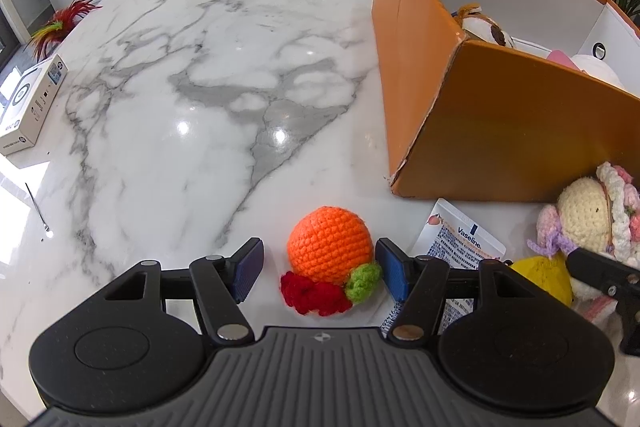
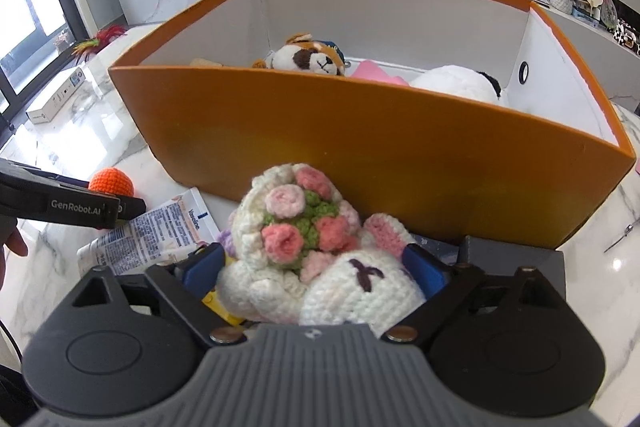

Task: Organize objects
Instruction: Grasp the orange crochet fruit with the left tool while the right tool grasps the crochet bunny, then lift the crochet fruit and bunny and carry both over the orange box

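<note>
Down at the left wrist view, the left gripper [image 1: 320, 269] sits low over the marble table [image 1: 168, 131] with its jaws spread wide. A crocheted orange ball [image 1: 329, 245], with a red tuft and a green tuft at its base, lies between the blue pads [image 1: 248, 269]; the right-hand pad looks to be just touching the ball, the other stands apart from it, so nothing is held. Just right of the ball lies a lotion sachet [image 1: 460, 243], partly under the gripper. Beyond it stands the orange box [image 1: 500, 131], with a plush dog [image 1: 486, 27] showing over its rim. At the far right a crocheted doll [image 1: 588, 215] is seen beside the tip of the other gripper. A white carton [image 1: 30, 103] lies at the table's left edge.

Next, in the right wrist view, the right gripper [image 2: 316, 269] has its jaws partly closed around the crocheted doll [image 2: 320, 251], whose cream body and bouquet of pink flowers fill the gap; both blue pads press its sides. The doll is close in front of the orange box [image 2: 380, 147], which holds the plush dog [image 2: 308, 57] and a white plush toy [image 2: 460, 83]. The sachet [image 2: 160, 235] and orange ball [image 2: 111, 181] lie to the left, by the left gripper's finger.
</note>
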The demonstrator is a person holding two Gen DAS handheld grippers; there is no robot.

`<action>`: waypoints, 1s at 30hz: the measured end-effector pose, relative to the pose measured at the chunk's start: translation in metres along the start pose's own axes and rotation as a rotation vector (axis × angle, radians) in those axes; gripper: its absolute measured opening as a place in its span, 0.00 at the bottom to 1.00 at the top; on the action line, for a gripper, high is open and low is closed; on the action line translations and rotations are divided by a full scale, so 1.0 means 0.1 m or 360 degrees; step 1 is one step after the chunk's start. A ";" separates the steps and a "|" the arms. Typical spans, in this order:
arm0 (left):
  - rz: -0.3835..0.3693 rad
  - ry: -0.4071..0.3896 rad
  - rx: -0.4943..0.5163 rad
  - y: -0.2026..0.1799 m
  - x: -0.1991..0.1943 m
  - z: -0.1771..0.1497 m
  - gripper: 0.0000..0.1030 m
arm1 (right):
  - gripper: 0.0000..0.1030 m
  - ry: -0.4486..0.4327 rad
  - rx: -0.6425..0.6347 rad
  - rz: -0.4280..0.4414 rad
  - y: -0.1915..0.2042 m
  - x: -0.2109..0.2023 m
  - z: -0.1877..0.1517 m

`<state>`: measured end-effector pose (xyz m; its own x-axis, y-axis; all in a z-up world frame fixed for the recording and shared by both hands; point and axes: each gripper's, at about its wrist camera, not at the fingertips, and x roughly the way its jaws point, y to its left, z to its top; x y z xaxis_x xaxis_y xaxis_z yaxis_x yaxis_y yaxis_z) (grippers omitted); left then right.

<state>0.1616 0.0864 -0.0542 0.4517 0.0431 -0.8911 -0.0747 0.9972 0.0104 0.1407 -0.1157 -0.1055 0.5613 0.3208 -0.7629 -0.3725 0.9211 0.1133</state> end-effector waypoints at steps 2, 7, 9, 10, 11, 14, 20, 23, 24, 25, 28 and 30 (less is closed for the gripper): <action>0.0000 0.0000 0.0000 0.00 0.00 0.00 0.70 | 0.78 -0.0013 0.0019 0.0030 -0.03 -0.04 0.00; -0.0004 0.0000 -0.0006 0.01 -0.02 0.03 0.48 | 0.73 -0.0033 0.0053 0.0076 -0.07 -0.09 -0.01; -0.0006 0.0003 0.0000 0.01 -0.02 0.03 0.48 | 0.73 -0.0029 0.0059 0.0085 -0.06 -0.10 -0.01; -0.0005 0.0006 0.0001 0.01 -0.02 0.03 0.48 | 0.73 -0.0027 0.0057 0.0087 -0.06 -0.10 -0.01; -0.0007 0.0011 -0.0008 0.02 -0.02 0.03 0.48 | 0.73 -0.0026 0.0060 0.0087 -0.06 -0.11 -0.02; -0.0032 0.0023 -0.0027 0.04 -0.03 0.03 0.47 | 0.70 -0.0037 0.0090 0.0107 -0.07 -0.13 -0.01; -0.0034 0.0026 -0.0023 0.04 -0.03 0.02 0.47 | 0.56 -0.0028 0.0162 0.0179 -0.17 -0.20 0.00; -0.0019 0.0028 -0.0001 0.03 -0.03 0.02 0.47 | 0.67 -0.0011 0.0133 0.0198 -0.18 -0.17 -0.02; -0.0016 0.0029 0.0005 0.03 -0.03 0.01 0.47 | 0.69 0.0002 0.0106 0.0206 -0.17 -0.16 -0.03; -0.0014 0.0030 0.0008 0.03 -0.03 0.01 0.47 | 0.77 0.0011 0.0081 0.0197 -0.16 -0.16 -0.04; -0.0015 0.0030 0.0007 0.03 -0.03 0.01 0.48 | 0.93 0.0052 0.0005 0.0194 -0.13 -0.12 -0.07; -0.0017 0.0031 0.0001 0.03 -0.03 0.01 0.48 | 0.97 0.0082 -0.0073 0.0227 -0.08 -0.09 -0.09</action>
<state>0.1610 0.0892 -0.0510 0.4353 0.0312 -0.8997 -0.0691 0.9976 0.0012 0.1321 -0.1279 -0.1055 0.4623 0.4347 -0.7728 -0.4797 0.8556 0.1943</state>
